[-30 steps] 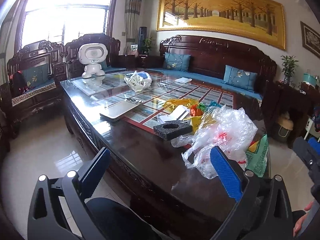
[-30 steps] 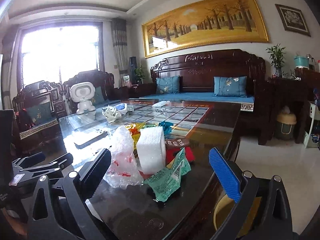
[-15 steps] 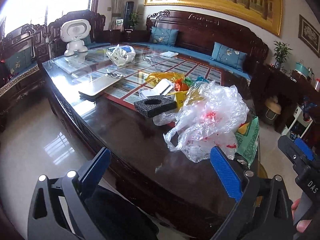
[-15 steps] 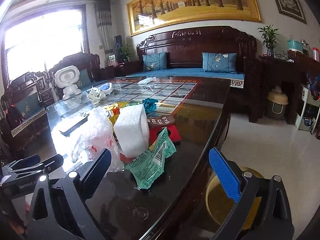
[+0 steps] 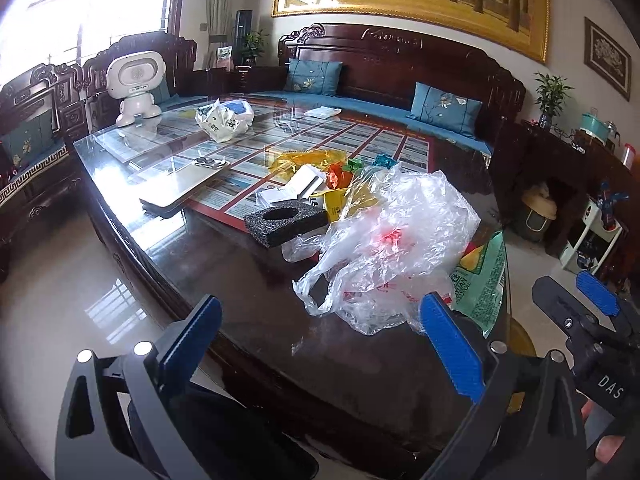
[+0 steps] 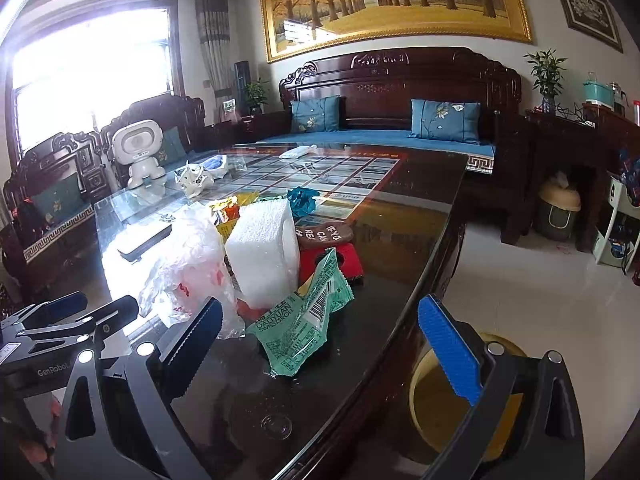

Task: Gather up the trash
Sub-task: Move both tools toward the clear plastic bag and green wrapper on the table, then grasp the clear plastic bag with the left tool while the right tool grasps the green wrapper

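The left tool hung over the near edge of the dark glass-topped tabletop, its blue-padded fingers spread wide apart with nothing between them. The trash sat in a loose heap just beyond: a crumpled clear plastic bag lay straight ahead and a little toward the right finger, close to that pad but whether touching it could not be told. A black foam block with a round hole sat behind the bag on its left side, and a green wrapper lay at the bag's right, near the tabletop's edge. The right tool was likewise spread open and empty (its right finger reached out past the tabletop's rim, above a yellow bin on the floor). In its view the green wrapper lay on the glass ahead, between the lines of the two fingers, with a white foam block standing just behind it and the clear plastic bag beside that block, near the left finger. A white toy robot stood at the tabletop's far end, well apart from the heap.
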### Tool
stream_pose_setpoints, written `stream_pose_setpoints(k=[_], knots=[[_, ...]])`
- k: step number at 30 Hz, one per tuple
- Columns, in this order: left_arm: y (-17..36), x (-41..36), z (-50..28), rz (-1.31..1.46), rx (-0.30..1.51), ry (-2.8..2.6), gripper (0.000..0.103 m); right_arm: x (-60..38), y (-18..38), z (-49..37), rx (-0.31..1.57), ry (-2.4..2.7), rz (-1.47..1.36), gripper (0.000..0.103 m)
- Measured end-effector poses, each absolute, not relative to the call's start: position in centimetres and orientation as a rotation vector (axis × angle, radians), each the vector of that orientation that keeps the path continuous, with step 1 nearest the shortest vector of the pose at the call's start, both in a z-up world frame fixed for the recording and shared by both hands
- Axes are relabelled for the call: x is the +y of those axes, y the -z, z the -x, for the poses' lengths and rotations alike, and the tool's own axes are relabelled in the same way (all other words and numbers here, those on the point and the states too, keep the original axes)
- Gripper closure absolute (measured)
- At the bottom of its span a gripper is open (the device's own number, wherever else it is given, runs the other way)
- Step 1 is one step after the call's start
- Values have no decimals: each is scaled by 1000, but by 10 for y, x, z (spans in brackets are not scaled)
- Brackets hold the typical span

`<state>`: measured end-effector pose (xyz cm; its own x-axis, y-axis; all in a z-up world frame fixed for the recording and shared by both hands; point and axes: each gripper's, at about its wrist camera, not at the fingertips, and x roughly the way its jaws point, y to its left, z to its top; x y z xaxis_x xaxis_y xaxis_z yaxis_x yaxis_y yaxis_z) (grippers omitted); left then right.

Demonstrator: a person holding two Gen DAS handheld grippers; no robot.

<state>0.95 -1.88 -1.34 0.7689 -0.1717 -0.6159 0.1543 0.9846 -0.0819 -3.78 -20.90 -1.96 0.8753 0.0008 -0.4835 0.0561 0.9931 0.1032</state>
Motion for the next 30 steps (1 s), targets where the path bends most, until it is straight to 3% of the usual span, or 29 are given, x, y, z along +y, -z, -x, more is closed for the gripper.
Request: stream_pose_setpoints(k=[15,29,30], knots=[[0,-37,-34,37,639,248,4,-227,24,35,499,48,-162,8],[19,-66,-69,-60,673,244,4,-229,35,16,553,19,-195,8],[20,-62,-70,-49,675,240,7,-229,35,16,553,18,-193,8]])
